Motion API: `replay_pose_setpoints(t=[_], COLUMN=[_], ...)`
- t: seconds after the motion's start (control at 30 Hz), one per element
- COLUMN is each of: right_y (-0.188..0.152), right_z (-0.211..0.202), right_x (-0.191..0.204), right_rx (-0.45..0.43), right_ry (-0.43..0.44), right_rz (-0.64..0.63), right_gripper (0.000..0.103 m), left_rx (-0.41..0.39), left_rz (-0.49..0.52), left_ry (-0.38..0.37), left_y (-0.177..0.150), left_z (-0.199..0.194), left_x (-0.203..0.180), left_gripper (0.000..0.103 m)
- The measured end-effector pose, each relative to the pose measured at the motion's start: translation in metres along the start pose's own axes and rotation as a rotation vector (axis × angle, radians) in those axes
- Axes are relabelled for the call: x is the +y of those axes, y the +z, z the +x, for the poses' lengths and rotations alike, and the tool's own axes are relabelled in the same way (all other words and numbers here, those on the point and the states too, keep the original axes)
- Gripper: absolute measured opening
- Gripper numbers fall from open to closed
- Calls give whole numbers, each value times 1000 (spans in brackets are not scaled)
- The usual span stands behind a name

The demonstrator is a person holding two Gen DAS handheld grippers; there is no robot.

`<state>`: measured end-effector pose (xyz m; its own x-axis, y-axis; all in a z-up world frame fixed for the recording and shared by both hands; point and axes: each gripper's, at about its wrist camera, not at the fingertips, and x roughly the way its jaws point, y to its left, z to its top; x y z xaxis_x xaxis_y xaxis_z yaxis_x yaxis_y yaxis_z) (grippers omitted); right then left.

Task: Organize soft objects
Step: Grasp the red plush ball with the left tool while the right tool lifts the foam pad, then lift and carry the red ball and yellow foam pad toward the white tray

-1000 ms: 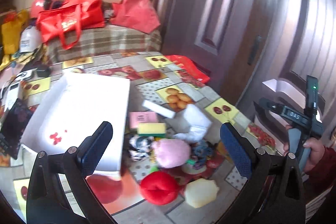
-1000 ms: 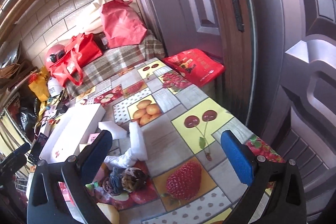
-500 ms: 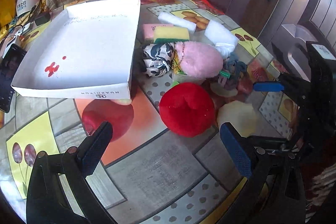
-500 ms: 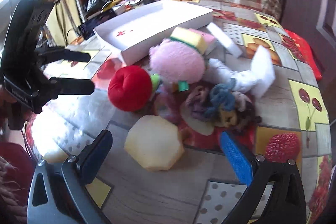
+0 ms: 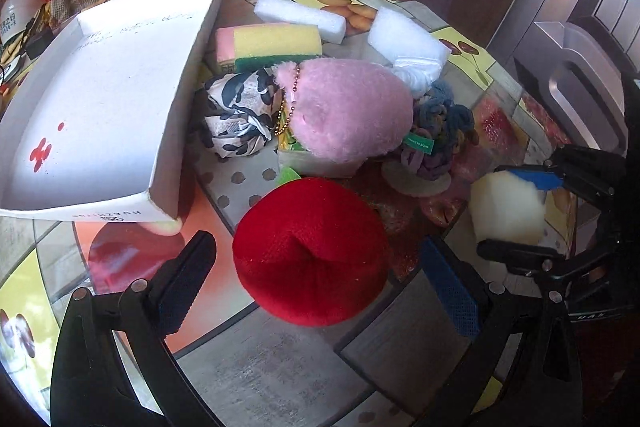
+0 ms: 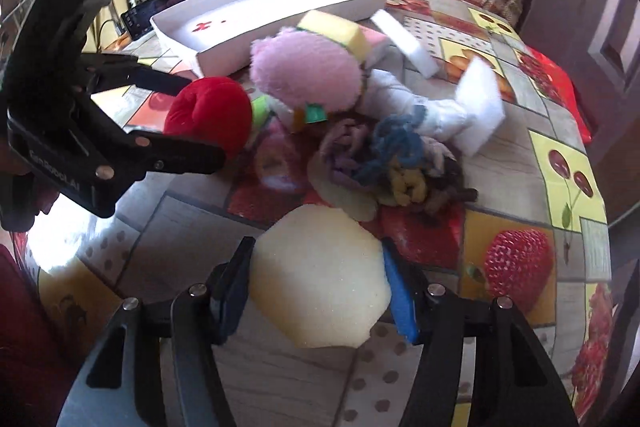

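My R tongs (image 6: pixel 316 291) pinch the pale sponge (image 6: pixel 320 275) low over the table w/ the white box (image 6: pixel 276 7) far-left across the pile, while my L tongs (image 5: pixel 316 287), spread wide, straddle the red plush (image 5: pixel 312 251), nearer the box.

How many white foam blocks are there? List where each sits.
2. A long block lies behind the yellow-green sponge; a chunkier block sits behind the pink plush. The pile may hide more.
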<state>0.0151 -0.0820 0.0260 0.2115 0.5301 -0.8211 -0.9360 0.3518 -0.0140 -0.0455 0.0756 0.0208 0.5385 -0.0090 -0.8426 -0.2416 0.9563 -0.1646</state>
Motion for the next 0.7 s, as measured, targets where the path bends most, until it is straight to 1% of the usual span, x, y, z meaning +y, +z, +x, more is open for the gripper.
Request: replay_pose_setpoints(t=[0.03,0.07,0.1,0.13,0.23,0.37,0.5,0.7], right_y=[0,4,6,8,21,48,80,126], right_z=[-6,-9,-14,-20,-41,-73,-106,-163], right_x=[-6,-10,-13,-16,-20,-24,-26,-30], right_rx=[-12,-24,-41,-60,-131,-261,-399,-615], right_ry=[-8,-17,-25,-30,-41,-50,-53,-45], right_rz=[21,35,47,58,82,108,141,190], right_gripper=[60,60,60,60,60,60,60,61], left_rx=[9,26,40,28,-10,-135,-300,-586], left_rz=[5,10,13,19,-1,-23,-75,-157], left_ry=[-4,-8,-5,0,-18,12,96,312], left_y=[0,-1,-3,-5,-11,-14,-4,18], left_z=[3,6,9,7,-6,-55,-130,-269], left_x=[-1,-2,-2,-2,1,6,26,67], left_gripper=[93,77,69,67,64,65,65,65])
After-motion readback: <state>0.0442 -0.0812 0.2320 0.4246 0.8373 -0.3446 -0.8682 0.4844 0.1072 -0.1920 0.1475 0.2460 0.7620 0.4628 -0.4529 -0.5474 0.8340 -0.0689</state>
